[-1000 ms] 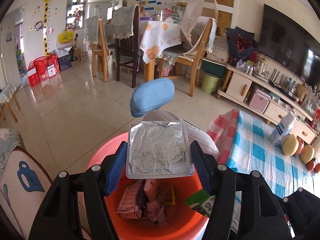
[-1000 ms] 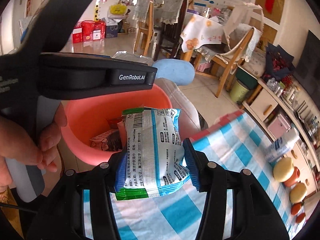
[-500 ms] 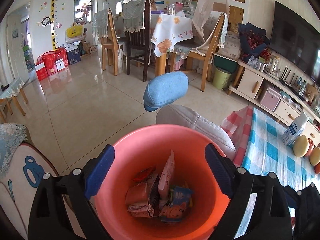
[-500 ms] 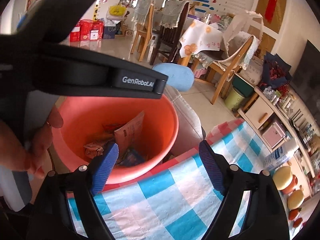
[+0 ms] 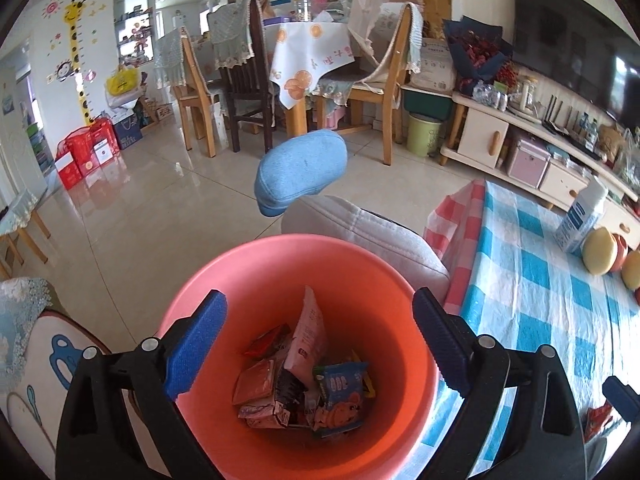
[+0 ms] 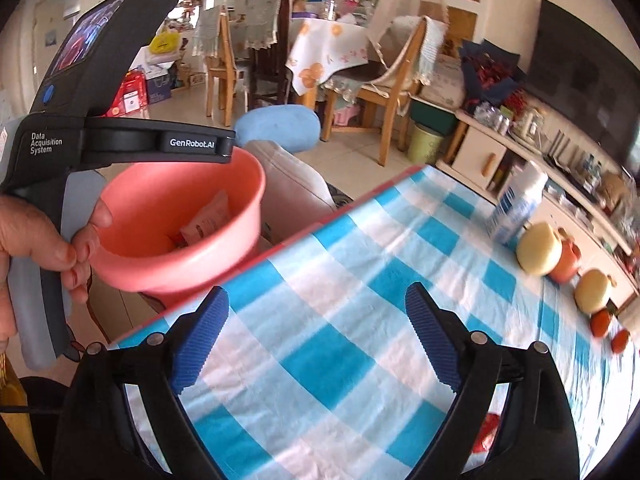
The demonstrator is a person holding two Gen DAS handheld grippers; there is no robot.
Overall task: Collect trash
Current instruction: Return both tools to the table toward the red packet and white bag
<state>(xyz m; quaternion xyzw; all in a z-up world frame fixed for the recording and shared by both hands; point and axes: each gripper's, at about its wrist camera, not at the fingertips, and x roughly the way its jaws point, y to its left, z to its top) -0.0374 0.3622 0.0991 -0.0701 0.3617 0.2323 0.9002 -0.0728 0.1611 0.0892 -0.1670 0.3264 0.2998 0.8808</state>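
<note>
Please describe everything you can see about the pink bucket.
The bucket is round, salmon-pink, smooth and plastic-looking, with a rolled rim, flaring toward the top. It stands upright and open beside the table edge, in front of a grey cushion. Crumpled wrappers cover its bottom, one pink packet leaning upright. The left gripper hovers over its mouth, jaws opening, nothing between them. What it stands on is hidden.
</note>
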